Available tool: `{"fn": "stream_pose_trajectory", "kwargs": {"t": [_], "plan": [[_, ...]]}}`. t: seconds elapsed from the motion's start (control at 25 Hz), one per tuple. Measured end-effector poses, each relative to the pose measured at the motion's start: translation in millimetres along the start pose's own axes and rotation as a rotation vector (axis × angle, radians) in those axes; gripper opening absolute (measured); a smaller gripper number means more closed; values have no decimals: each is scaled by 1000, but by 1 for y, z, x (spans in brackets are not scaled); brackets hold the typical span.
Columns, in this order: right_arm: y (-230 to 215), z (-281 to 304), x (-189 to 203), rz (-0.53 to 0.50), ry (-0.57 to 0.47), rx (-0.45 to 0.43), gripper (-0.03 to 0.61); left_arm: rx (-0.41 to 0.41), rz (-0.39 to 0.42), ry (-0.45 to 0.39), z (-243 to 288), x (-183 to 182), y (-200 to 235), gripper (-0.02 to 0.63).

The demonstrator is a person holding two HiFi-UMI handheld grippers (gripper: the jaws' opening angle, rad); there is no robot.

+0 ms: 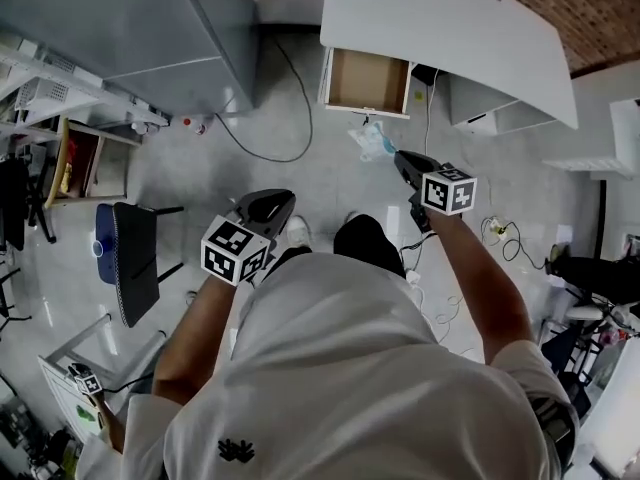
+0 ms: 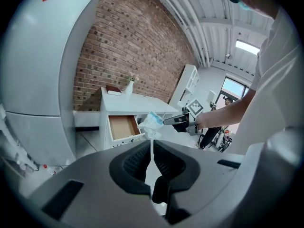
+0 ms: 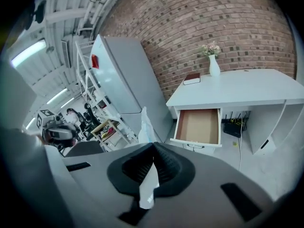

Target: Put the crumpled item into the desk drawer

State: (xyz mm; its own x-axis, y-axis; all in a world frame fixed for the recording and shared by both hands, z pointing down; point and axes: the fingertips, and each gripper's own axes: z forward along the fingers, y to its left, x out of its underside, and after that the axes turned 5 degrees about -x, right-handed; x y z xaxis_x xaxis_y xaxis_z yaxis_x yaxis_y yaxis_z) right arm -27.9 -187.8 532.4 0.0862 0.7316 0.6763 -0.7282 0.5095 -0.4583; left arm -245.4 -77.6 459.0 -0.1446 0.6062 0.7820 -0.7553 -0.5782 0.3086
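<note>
The crumpled item, a pale blue and white wad, hangs from my right gripper, which is shut on it a short way in front of the open desk drawer. In the right gripper view the wad sticks up past the shut jaws of the right gripper, and the empty brown drawer lies ahead under the white desk. My left gripper stays lower left, shut on nothing. The left gripper view shows its tips pointing at the wad and the drawer.
A tall grey fridge stands left of the desk. A cable trails over the floor before it. A black chair and a shelf are at the left. A vase and a book sit on the desk.
</note>
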Motion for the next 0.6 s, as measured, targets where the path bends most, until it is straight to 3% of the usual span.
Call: {"fn": "stream_pose_trajectory", "kwargs": {"t": [0.24,0.6], "plan": [[-88,66,-48,43,10,5,28,-40,-36,0,51,-36,28,37],[-244,178,-68,35,186,17,29,-105,-87,48,152,-97,57,37]]}}
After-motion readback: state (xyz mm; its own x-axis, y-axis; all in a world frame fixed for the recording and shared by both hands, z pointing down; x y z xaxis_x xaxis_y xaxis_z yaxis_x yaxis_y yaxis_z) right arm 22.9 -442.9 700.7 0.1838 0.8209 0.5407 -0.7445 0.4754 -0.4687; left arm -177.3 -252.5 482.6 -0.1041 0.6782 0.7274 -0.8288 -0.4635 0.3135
